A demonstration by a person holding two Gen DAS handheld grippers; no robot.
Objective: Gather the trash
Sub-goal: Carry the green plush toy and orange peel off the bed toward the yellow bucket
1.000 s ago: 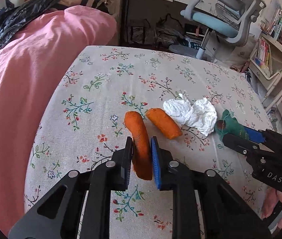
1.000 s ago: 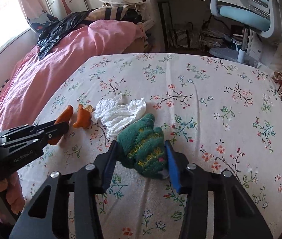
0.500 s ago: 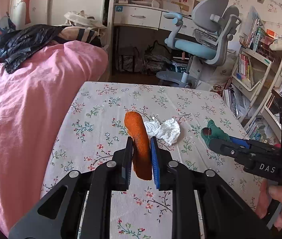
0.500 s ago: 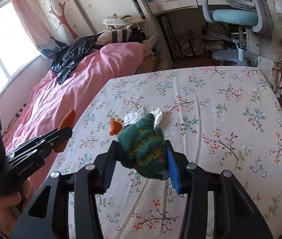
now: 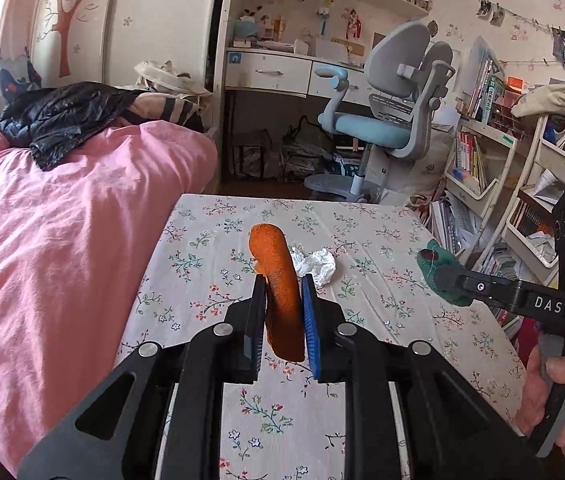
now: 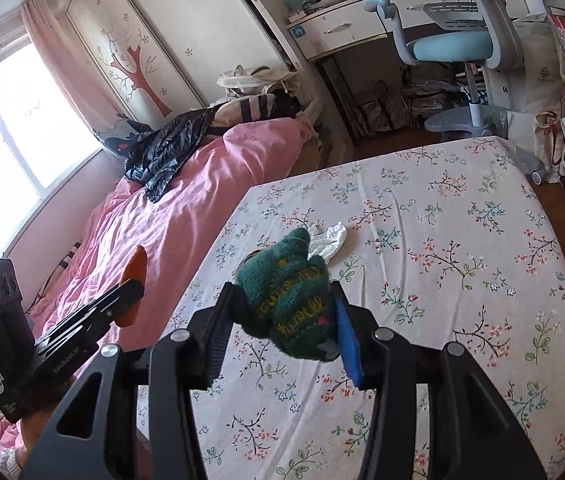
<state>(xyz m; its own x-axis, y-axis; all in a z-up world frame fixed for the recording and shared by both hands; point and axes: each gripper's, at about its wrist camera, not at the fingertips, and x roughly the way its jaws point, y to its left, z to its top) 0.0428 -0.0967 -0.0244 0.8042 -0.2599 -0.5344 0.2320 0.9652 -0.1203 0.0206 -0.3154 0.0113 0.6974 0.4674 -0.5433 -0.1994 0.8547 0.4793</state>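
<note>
the left gripper [image 5: 282,292] is clenched on an orange peel-like strip [image 5: 278,280], held upright above the near part of the floral tablecloth [image 5: 382,240]. the right gripper [image 6: 282,320] is clamped around a green knitted piece [image 6: 290,300], also lifted off the cloth. a crumpled white tissue [image 5: 316,266] lies on the cloth just beyond the orange strip, toward the far middle of the table.

the orange strip is pinched low on its length, with much of it standing free above the jaws. i judge it could tip or slide out if the hand swings sharply. the green piece is soft and bulges past the jaws, so a loosened squeeze could let it drop. the two tools are near each other, and a careless crossing could knock one load loose.

no bin or bag for the trash shows in either view, so the drop-off place is unknown. the orange strip blocks the cloth right behind it in the left wrist view. the right wrist view shows only part of the tissue behind the green piece. the pink bedding [image 6: 186,200] at far left is partly cut off.
</note>
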